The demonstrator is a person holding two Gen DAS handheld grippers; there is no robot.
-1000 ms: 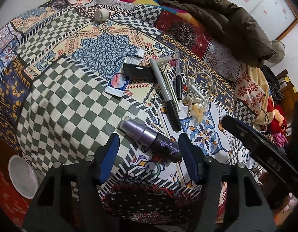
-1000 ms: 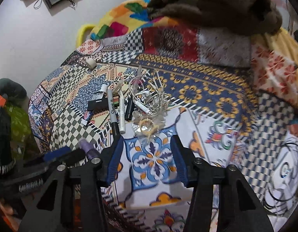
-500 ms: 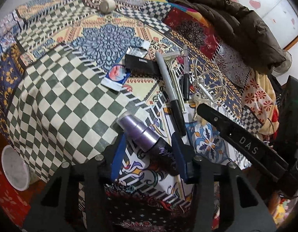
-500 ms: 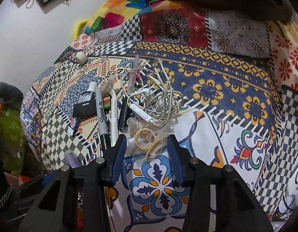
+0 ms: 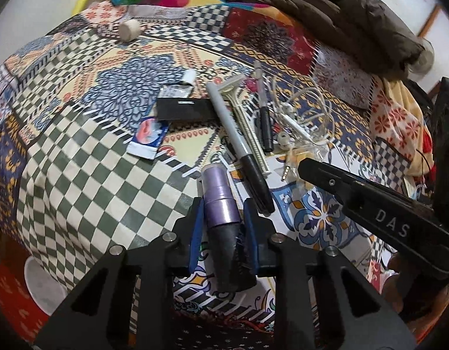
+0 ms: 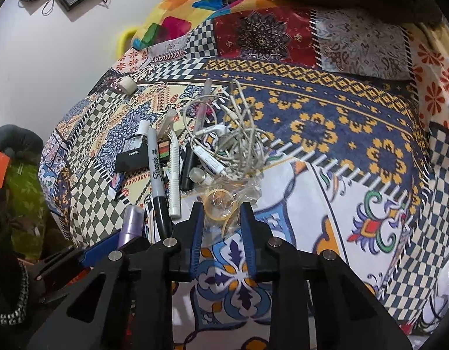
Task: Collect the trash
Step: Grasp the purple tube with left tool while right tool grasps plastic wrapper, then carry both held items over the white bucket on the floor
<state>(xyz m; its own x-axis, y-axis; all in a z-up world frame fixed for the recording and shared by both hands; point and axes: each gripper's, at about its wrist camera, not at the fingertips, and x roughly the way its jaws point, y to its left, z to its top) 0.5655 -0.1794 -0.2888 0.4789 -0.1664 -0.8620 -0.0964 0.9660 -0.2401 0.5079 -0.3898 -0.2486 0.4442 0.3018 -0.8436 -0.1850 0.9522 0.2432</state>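
My left gripper (image 5: 223, 213) is shut on a purple and black tube (image 5: 221, 213) that lies on the patchwork bedspread (image 5: 78, 157); the tube also shows in the right wrist view (image 6: 131, 223). My right gripper (image 6: 221, 215) has its jaws narrowly apart around a clear plastic wrapper with yellow rubber bands (image 6: 224, 201); contact is not clear. Beyond lie a Sharpie marker (image 5: 239, 143), a white razor (image 5: 247, 128), a black pen (image 5: 265, 125), tangled white earphones (image 6: 230, 143), a black box (image 5: 183, 109) and a blue and white sachet (image 5: 147, 138).
A roll of tape (image 5: 129, 30) lies far back on the bedspread. A brown jacket (image 5: 326, 20) is heaped at the back right. A white bowl (image 5: 43, 285) sits on the floor at lower left. The right gripper's body (image 5: 370, 213) crosses the left wrist view.
My left gripper has closed on the purple tube and turned it in line with the fingers. My right gripper has moved forward over the plastic wrapper and narrowed its jaws.
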